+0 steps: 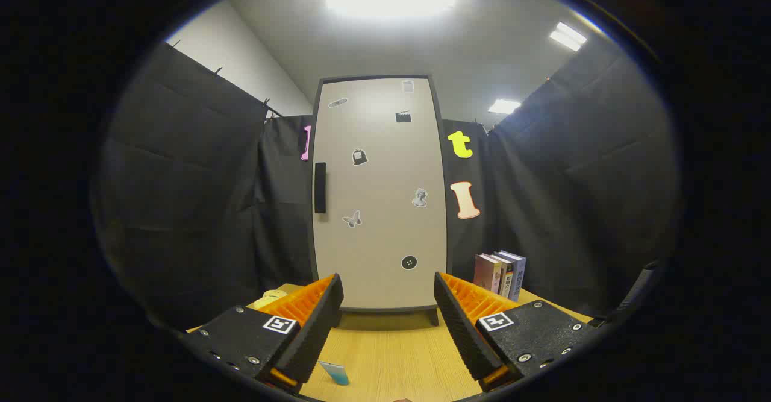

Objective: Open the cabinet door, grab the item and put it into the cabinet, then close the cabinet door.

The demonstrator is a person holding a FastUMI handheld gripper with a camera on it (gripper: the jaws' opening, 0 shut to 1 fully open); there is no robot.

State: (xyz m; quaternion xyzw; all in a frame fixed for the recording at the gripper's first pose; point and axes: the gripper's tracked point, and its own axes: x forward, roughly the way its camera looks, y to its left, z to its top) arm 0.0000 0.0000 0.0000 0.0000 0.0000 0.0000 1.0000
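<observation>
The gripper [388, 317] hangs with fingers apart and empty, squared to the closed cabinet door [379, 197] at the surface's [391, 360] far edge, likely lining up on its handle [320, 187]; which item is meant, I cannot tell

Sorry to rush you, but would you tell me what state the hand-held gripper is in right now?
Hand-held gripper: open, fingers spread wide, holding nothing, facing the closed cabinet door across the wooden table.
</observation>
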